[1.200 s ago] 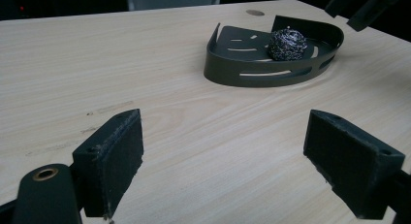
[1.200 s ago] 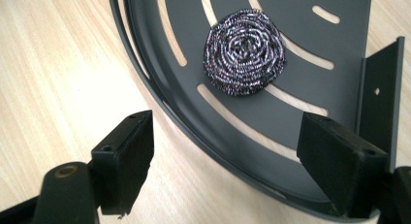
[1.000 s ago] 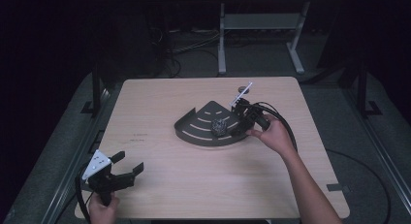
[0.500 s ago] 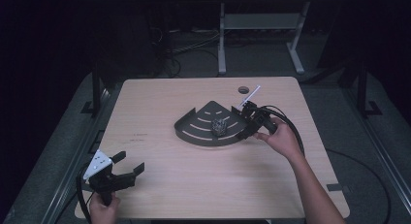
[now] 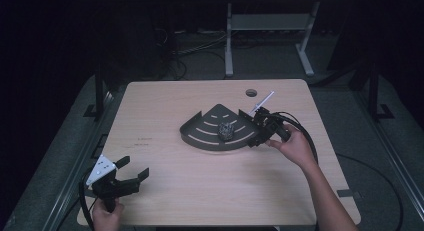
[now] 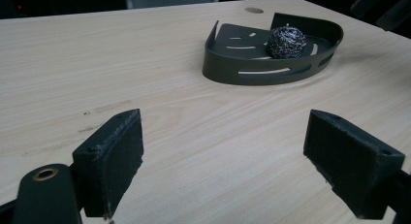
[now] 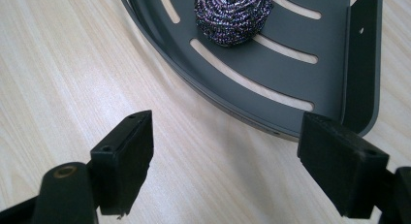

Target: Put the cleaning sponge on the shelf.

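The left gripper (image 5: 131, 177) is resting at the near left corner of the table (image 5: 165, 106), jaws spread wide and holding nothing, well apart from the work. The right gripper (image 5: 256, 133) is sitting just beside the right end of the dark quarter-round tray (image 5: 197, 136), jaws wide apart and empty. The steel-wool scourer (image 7: 233, 13) is lying inside the tray, directly ahead of these jaws, past the curved rim. The right hand (image 5: 295, 147) is holding the gripper low, angled leftward.
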### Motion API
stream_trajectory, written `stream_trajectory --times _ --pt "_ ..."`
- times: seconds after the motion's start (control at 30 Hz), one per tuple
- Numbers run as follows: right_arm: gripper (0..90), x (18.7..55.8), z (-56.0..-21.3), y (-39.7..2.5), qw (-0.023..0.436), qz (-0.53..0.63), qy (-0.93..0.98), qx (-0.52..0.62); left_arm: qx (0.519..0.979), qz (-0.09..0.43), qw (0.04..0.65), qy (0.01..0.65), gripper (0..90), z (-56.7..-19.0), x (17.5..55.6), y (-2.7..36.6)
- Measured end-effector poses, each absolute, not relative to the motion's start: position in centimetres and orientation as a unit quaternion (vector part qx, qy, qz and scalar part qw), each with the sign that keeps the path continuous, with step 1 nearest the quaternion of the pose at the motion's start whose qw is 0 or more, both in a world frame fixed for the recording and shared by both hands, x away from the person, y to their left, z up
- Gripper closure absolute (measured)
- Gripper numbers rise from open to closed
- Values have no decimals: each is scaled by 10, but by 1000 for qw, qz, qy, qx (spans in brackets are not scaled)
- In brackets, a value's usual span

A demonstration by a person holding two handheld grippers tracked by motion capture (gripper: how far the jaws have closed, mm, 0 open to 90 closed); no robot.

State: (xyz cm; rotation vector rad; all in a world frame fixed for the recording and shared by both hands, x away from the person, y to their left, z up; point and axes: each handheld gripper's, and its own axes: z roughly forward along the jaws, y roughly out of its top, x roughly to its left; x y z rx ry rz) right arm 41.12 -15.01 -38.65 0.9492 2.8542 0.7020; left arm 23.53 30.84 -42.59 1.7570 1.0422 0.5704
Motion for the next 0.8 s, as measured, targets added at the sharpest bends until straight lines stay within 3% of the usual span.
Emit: stream_trajectory --times 0.8 --pt "204 389 -399 -174 24 226 921 317 724 234 488 429 137 -426 235 307"
